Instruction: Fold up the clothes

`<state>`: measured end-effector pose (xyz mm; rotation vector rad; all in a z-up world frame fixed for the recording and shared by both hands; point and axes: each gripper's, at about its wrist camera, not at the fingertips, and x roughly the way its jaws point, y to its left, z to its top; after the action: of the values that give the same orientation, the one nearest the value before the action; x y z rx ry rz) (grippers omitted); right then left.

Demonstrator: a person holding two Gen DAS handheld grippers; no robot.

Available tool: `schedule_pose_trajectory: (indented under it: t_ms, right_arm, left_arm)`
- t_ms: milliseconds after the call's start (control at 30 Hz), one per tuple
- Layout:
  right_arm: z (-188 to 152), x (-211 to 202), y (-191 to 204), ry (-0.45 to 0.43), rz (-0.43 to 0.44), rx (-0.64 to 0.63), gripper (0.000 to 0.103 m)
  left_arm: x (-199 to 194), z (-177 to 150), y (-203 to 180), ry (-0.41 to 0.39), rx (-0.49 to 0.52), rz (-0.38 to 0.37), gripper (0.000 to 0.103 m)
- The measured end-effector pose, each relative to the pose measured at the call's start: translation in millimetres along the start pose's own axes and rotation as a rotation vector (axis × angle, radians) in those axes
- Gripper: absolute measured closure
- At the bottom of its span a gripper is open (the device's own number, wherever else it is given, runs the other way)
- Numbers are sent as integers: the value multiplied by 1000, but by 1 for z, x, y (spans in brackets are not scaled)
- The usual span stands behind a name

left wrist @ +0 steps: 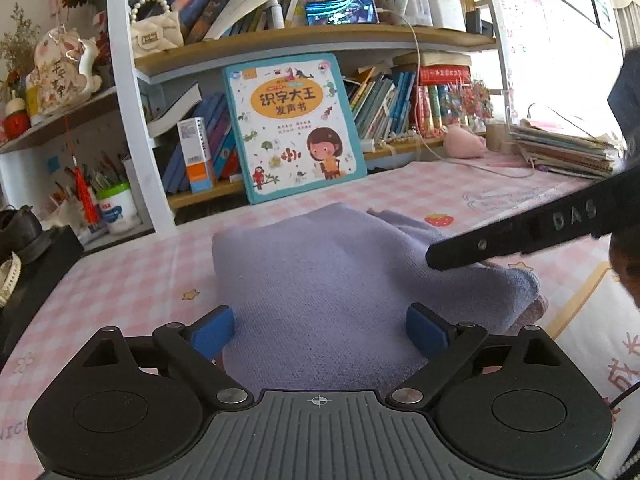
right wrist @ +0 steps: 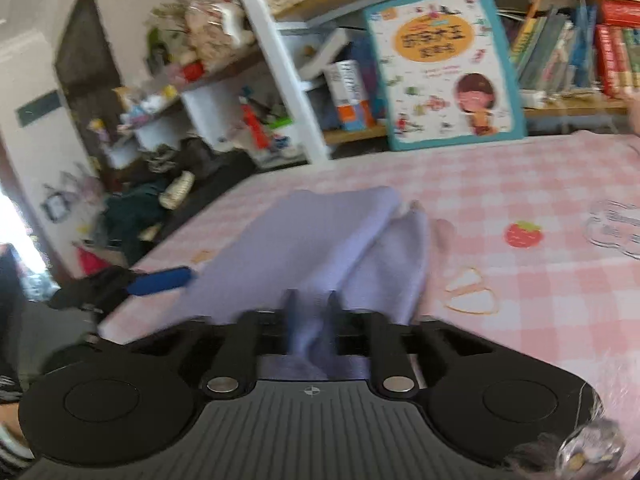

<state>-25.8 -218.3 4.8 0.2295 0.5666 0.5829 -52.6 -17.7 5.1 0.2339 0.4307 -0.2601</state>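
Right gripper (right wrist: 311, 300) first: its two fingers stand close together with a bunch of the lilac sweater (right wrist: 340, 240) pinched between them, so I read it as clamped on the cloth at the near edge. Left gripper (left wrist: 320, 330) is another matter: its blue pads (left wrist: 214, 330) stand wide apart, one either side of the folded cloth, and I see them pressing on nothing.

From the left wrist I see the sweater (left wrist: 332, 280) lying as a thick folded slab on the table, and the right gripper's black finger (left wrist: 512, 236) reaching in from the right over its far right part. That view does not show what the finger grips. The right wrist view does show it, though blurred: the cloth rises in a narrow ridge toward the fingers, with two layers spreading away behind. It also catches one blue pad of the left gripper (right wrist: 160, 282) at the left edge of the cloth.

Under it all is a pink-and-white checked tablecloth (left wrist: 120, 280) with a strawberry print (left wrist: 439, 220). A large children's book (left wrist: 292, 124) leans upright against the crowded bookshelf (left wrist: 320, 46) at the back of the table. A pile of notebooks (left wrist: 568, 152) sits at the far right.
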Motion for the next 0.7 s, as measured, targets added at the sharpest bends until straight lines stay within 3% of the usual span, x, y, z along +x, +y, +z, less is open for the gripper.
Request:
schedule_pose_trajectory:
  t_ms: [33,300,333,467,533,633,700]
  right_arm:
    - [0,-1,-4,-10,-4,17,57]
    - [2,11,-23,9,90,180,56]
    - [2,13,-25,10,94,193,58]
    - [5,18,-18,8,87,138,96]
    - [7,3,-5,-58,98,47,96]
    - [7,-15,4,-122,100,12,96]
    - [-1,-3,-2,-67,40,13,96]
  left_arm:
    - [-2,1,1,-5,0,6,8]
    - [-14,7,4,-36,41,64,8]
    - [-13,7,5,-32,42,65,8]
    - [-11,8,5,-12,48,73,8]
    - [-11,7,6,-12,52,74,8]
    - [-14,7,8,-26,34,64,7]
    - [-14,7,9,-26,29,61,7]
